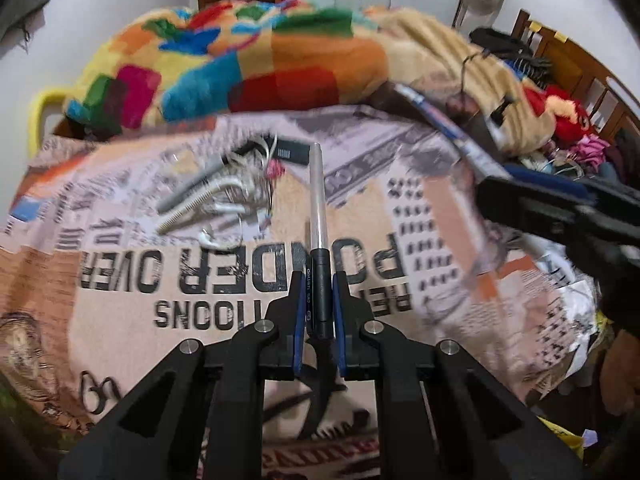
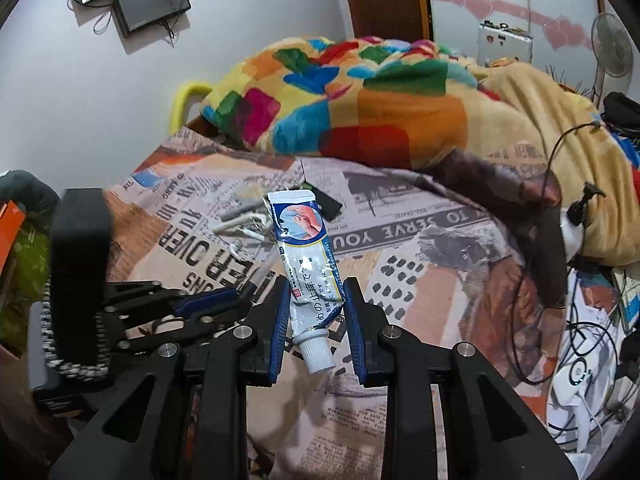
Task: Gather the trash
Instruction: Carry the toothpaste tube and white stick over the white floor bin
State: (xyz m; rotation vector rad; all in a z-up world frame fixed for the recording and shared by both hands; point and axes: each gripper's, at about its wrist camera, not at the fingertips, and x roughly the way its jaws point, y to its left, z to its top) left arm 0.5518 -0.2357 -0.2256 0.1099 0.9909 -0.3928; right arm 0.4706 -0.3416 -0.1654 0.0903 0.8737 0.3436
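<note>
A: Where is the trash?

B: Two pieces, both off the bed. The pen (image 1: 319, 240), with a black grip and a clear barrel, stands between the blue pads of the left gripper (image 1: 319, 280), which is clamped narrowly on the black end, the barrel pointing away from the camera. The ointment tube (image 2: 306, 268), white and blue with a crumpled body, is pinched in the right gripper (image 2: 316, 288), white cap toward the camera and flat crimped end up.

A: And beneath them?

B: A bedsheet (image 1: 168, 304) printed like newspaper. On it, beyond the pen, lies a tangle of white earphone cables (image 1: 224, 204) with a small black rectangular item (image 1: 292, 153) just beside it.

A: Further out?

B: A multicoloured patchwork blanket (image 2: 340, 100) heaped at the far end of the bed, with a tan blanket (image 2: 532, 120) to its right. A black cable (image 2: 544, 184) runs over it. A standing fan (image 2: 612, 46) is by the wall.

A: Can each gripper see the other?

B: Yes. The left wrist view catches the right gripper at its right edge, blurred.
</note>
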